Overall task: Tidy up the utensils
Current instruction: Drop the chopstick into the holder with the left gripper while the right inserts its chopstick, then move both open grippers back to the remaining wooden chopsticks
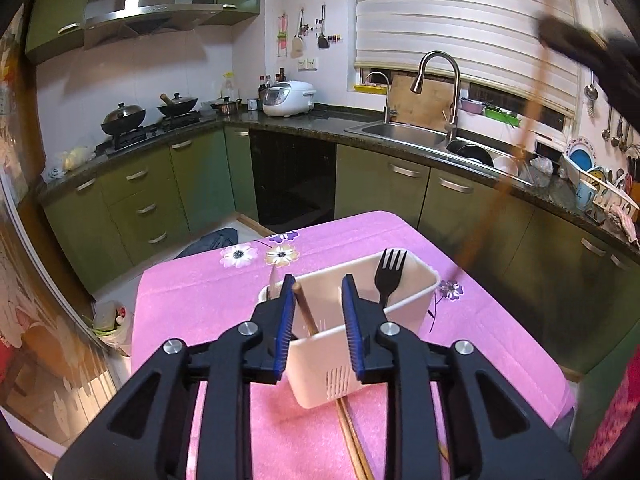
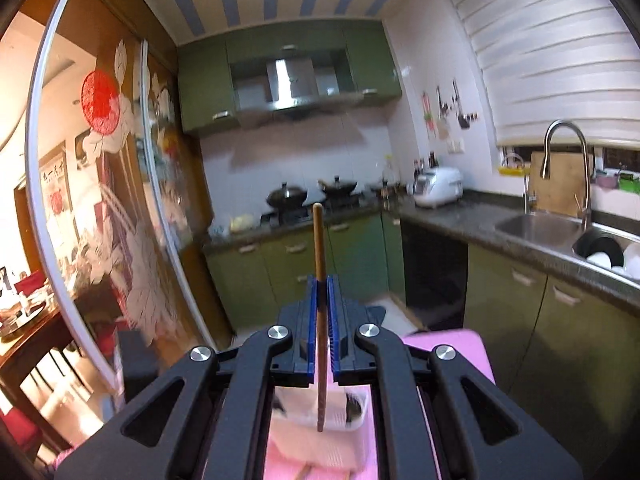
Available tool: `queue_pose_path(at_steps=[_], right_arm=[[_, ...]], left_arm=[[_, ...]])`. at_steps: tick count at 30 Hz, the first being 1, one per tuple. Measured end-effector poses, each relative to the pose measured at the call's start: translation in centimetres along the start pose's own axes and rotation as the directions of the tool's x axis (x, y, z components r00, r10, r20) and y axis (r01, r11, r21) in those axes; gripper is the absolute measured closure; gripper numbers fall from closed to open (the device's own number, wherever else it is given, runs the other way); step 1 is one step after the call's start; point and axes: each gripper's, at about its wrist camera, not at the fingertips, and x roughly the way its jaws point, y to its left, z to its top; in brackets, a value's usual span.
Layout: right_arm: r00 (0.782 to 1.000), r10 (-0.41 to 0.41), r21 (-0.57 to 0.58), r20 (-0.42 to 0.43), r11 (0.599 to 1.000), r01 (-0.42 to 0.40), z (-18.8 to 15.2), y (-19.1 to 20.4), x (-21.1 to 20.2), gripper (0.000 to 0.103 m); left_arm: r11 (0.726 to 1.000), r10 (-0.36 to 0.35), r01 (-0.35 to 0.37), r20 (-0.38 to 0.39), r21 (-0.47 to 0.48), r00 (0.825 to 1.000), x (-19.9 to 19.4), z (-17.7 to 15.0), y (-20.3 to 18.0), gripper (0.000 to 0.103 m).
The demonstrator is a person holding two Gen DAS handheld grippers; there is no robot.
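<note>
A green-cabinet kitchen with a steel sink (image 1: 404, 131) lies beyond both grippers. Below them a pink mat (image 1: 192, 304) covers the table, and the white holder (image 1: 360, 344) sits just ahead of the left gripper (image 1: 318, 292). Its jaws stand apart, a brown chopstick (image 1: 306, 312) leaning in the holder between them, untouched; a black fork (image 1: 389, 276) stands just to the right. The right gripper (image 2: 323, 284) is clamped on another chopstick (image 2: 319, 240), held upright above the holder. Risk: that long stick could miss the opening or knock the light holder over.
</note>
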Motion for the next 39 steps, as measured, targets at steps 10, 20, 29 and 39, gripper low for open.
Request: queue_pose_path(at_steps=[10,20,29,39], right_arm=[[0.984,-0.079,-0.013,-0.161,0.997,0.078,-3.5,-0.6,9.9,0.097],[0.947,-0.115,-0.081,-0.301,0.992,0.095,-11.1,-0.6,13.2,0.088],[0.958,-0.116,-0.076,-0.263,0.992,0.099,-13.3,-0.3,8.2,0.075],[0.934,-0.088,0.058,-0.347,0.992,0.115,-20.5,-4.4,1.9,0.069]], left_arm=[[1.0,0.008,-0.008,-0.02,-0.012,1.0,-0.4,-1.8,1.2,0.074],[1.0,-0.006,0.002,-0.123,-0.029,0.992,0.7,-5.9,1.2,0.066],[1.0,-0.027,0.029,-0.306,0.003,0.952,2.9,-12.2,-2.1,0.057],[0.997,-0.061,0.033,-0.401,-0.075,0.914,5.0,-16.1,-1.8,0.057]])
